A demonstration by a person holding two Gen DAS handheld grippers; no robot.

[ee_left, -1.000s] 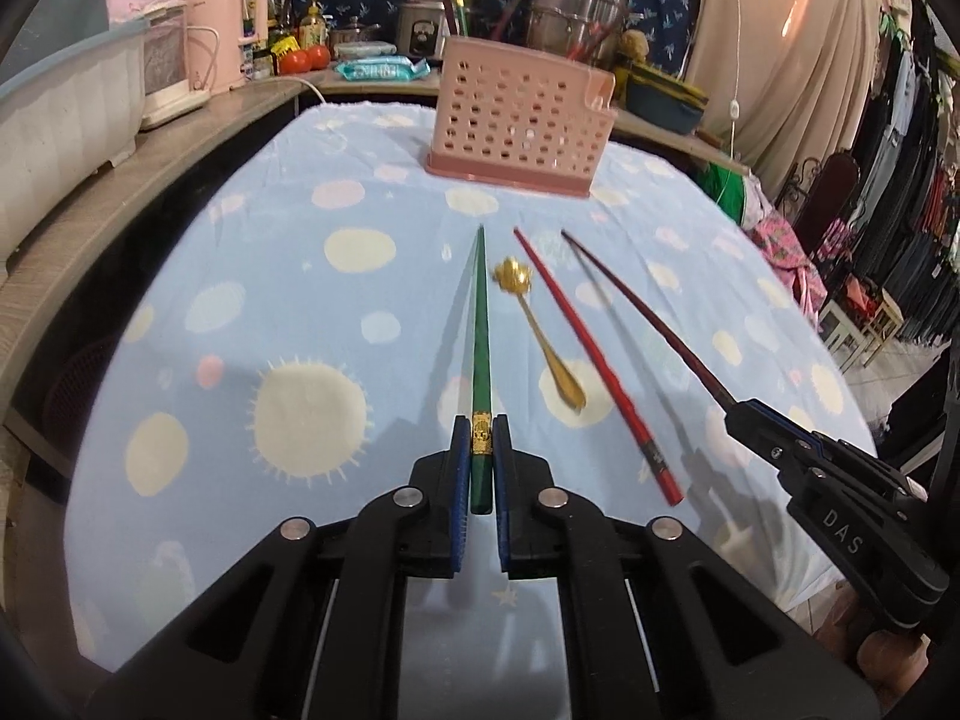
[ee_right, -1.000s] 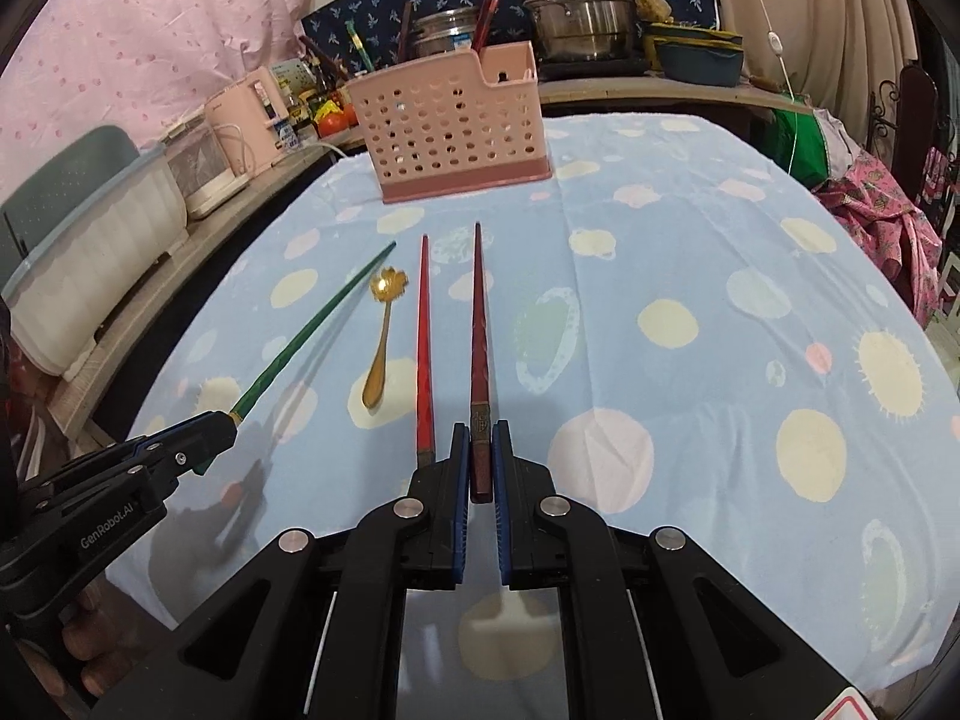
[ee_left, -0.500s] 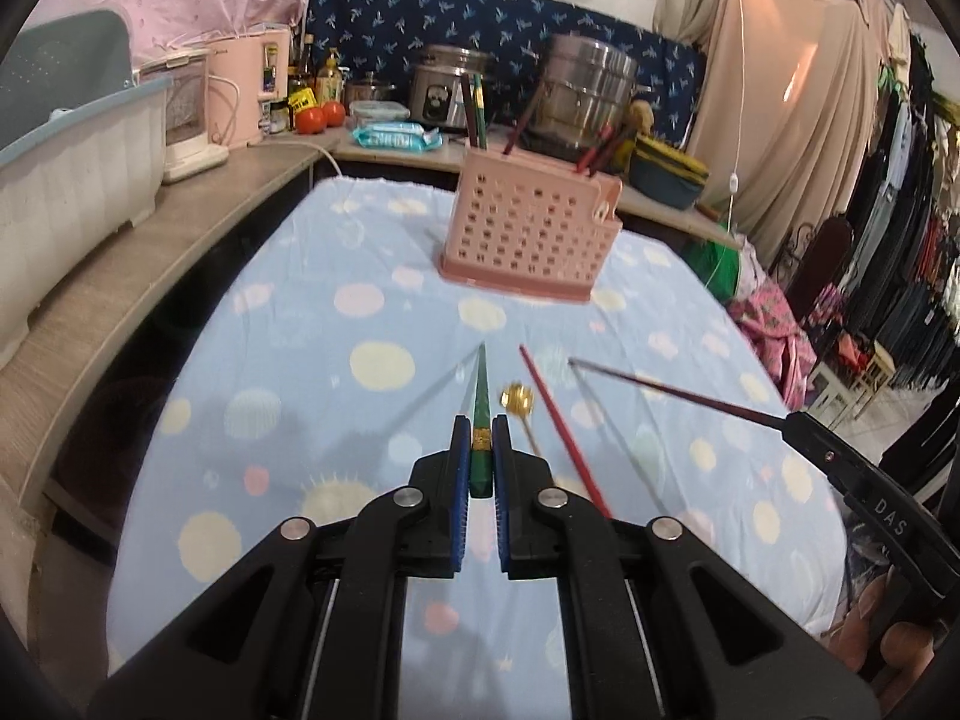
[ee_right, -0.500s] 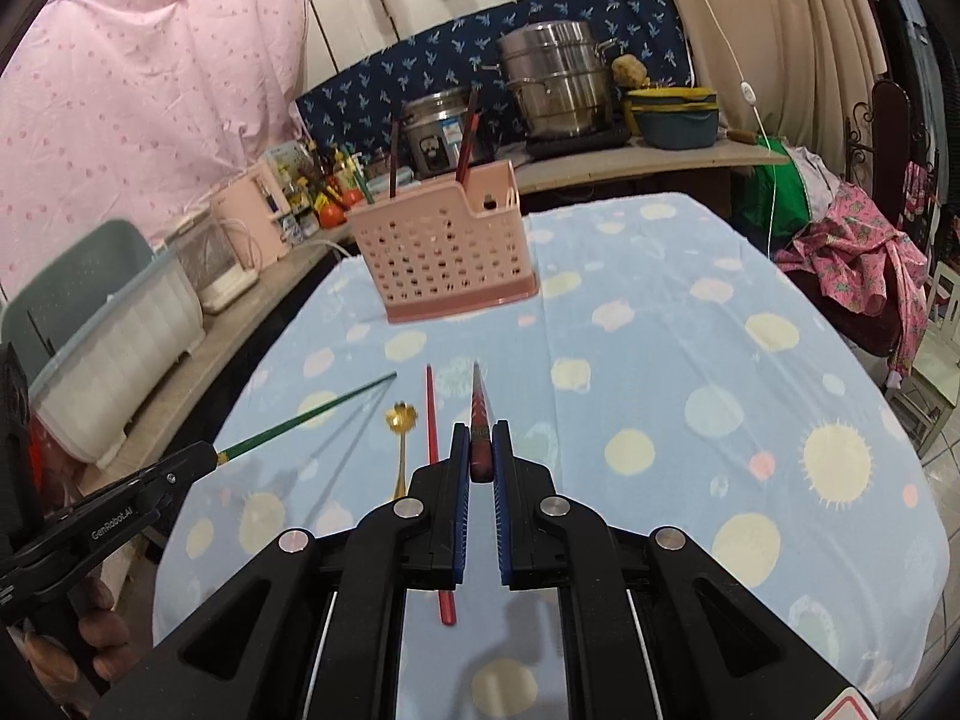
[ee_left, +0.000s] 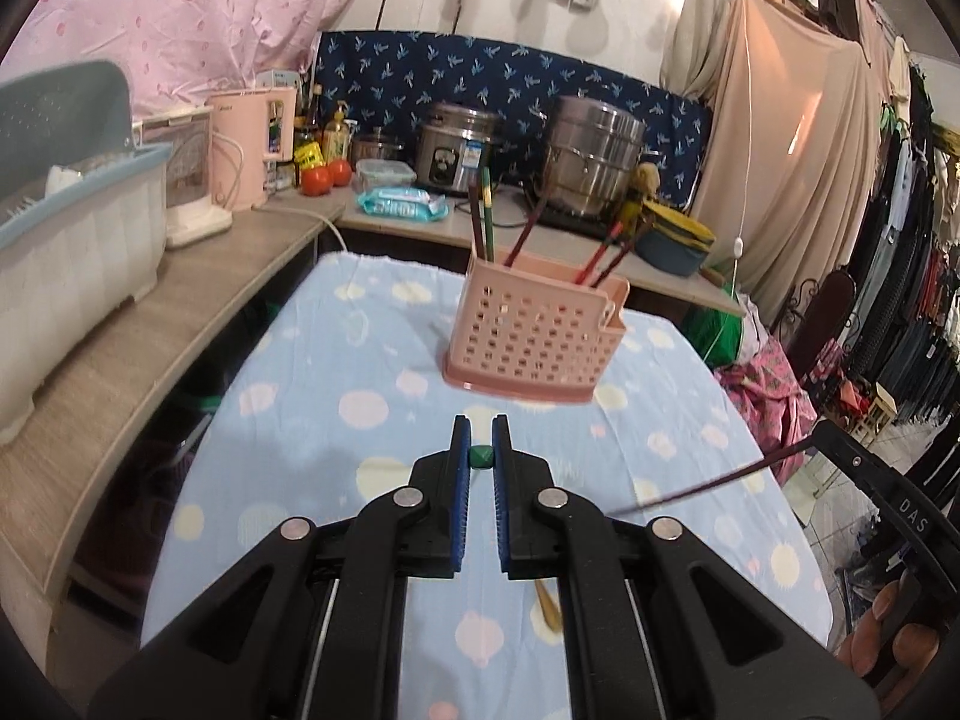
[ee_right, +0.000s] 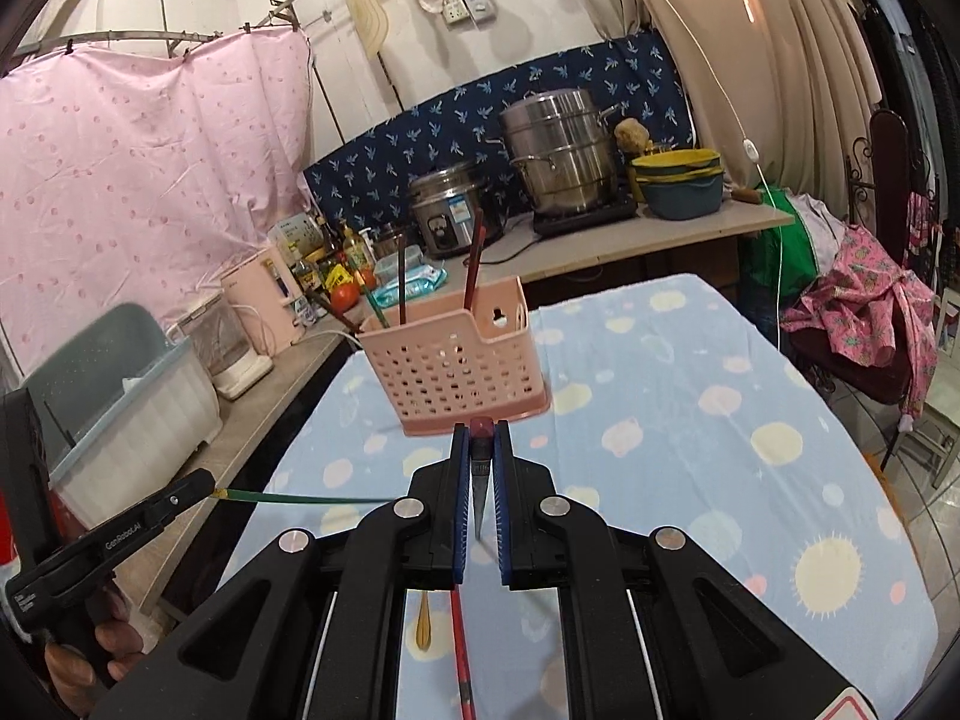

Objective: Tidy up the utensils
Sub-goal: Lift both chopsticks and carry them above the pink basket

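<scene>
Both chopsticks [ee_left: 480,456] lifted, tabletop [ee_left: 312,420] clear

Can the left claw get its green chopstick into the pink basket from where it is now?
Probably yes. The left claw, shut on the green chopstick, faces the pink basket over bare tablecloth. The chopsticks already standing inside leave gaps in its open top.

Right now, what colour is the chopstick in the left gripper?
Green chopstick, best seen from the right wrist view.
</scene>
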